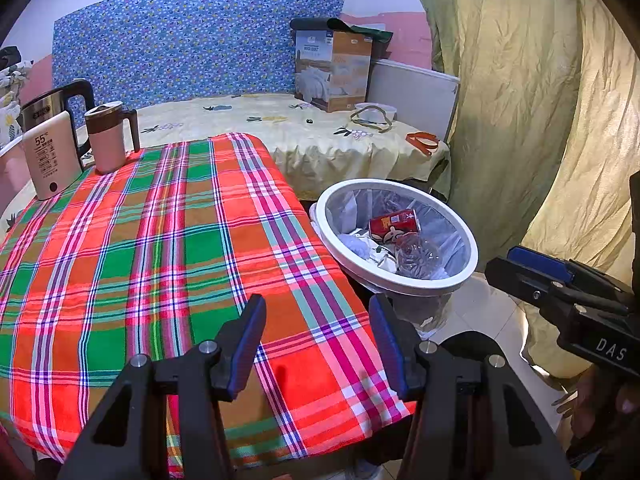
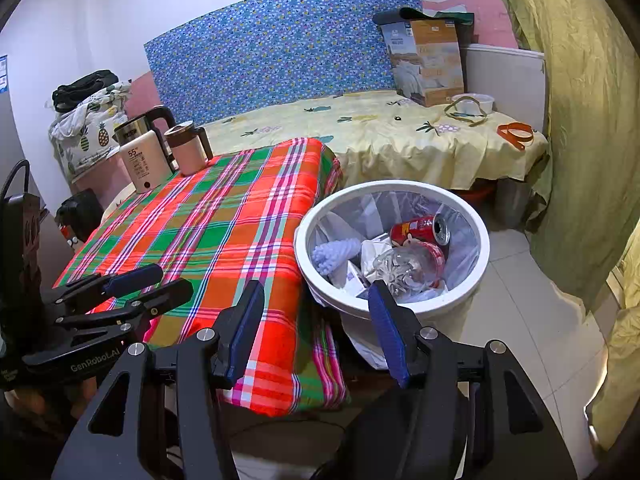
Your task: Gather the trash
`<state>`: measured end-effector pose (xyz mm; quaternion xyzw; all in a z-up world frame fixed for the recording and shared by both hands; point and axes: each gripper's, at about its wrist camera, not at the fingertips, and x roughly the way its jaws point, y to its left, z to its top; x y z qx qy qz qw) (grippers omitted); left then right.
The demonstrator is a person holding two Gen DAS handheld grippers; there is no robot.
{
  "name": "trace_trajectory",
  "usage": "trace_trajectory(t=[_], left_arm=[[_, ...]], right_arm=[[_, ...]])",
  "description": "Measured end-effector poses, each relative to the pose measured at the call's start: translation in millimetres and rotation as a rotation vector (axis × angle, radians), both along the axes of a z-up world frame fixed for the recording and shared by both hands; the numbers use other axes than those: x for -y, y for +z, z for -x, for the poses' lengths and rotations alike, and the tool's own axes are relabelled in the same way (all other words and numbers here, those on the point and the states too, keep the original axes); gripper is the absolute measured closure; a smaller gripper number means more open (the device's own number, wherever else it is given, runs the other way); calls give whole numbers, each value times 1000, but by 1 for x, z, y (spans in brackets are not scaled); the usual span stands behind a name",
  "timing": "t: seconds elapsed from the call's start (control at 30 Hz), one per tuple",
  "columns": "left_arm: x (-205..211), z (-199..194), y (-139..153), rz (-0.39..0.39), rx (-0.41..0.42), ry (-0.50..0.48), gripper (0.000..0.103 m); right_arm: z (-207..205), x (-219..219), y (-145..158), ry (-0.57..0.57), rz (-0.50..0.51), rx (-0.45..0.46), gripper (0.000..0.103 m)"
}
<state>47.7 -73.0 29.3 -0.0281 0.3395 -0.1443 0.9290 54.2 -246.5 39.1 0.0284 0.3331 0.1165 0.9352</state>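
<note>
A white trash bin (image 1: 404, 282) (image 2: 394, 308) with a clear liner stands on the floor beside the table's right edge. Inside lie a red can (image 1: 394, 224) (image 2: 418, 230), a crushed clear plastic bottle (image 1: 416, 258) (image 2: 404, 268), a pale blue textured piece (image 2: 336, 254) and white paper scraps. My left gripper (image 1: 318, 346) hovers open over the near right part of the plaid tablecloth (image 1: 160, 240) (image 2: 224, 232), nothing between its fingers. My right gripper (image 2: 316, 332) is open and empty too, between the table corner and the bin. Each gripper shows at the edge of the other's view, the right gripper (image 1: 532, 270) and the left gripper (image 2: 160, 280).
An insulated mug (image 1: 108, 138) (image 2: 188, 148), a cream warmer box (image 1: 50, 160) (image 2: 142, 164) and a kettle (image 1: 52, 104) stand at the table's far left corner. Behind is a bed with a yellow sheet (image 1: 320, 132), a cardboard box (image 1: 334, 68) and straps. A yellow-green curtain (image 1: 520, 100) hangs right.
</note>
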Motion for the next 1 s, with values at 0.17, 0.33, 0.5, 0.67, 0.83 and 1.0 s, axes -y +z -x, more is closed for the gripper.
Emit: trace_trajectory(t=[0.17,0.33,0.5,0.67,0.83,1.0], left_arm=[[0,1,0,-4,1,2,47],[0,1,0,-5,0,2,47],[0,2,1,-6,1,3,47],[0,2,1,-6,-1,5,47],[-1,2,1,-9,-5,14,47],[0,3,0,-19,-6,16,47]], right_arm=[[0,0,0,-1,0,0,47],[0,0,0,-1,0,-1,47],[0,-1,-1,2,0,0,47],[0,-1,0,2,1,2,47],[0,-1,0,2,0,1,47],[1,-1,0,1,0,1,47]])
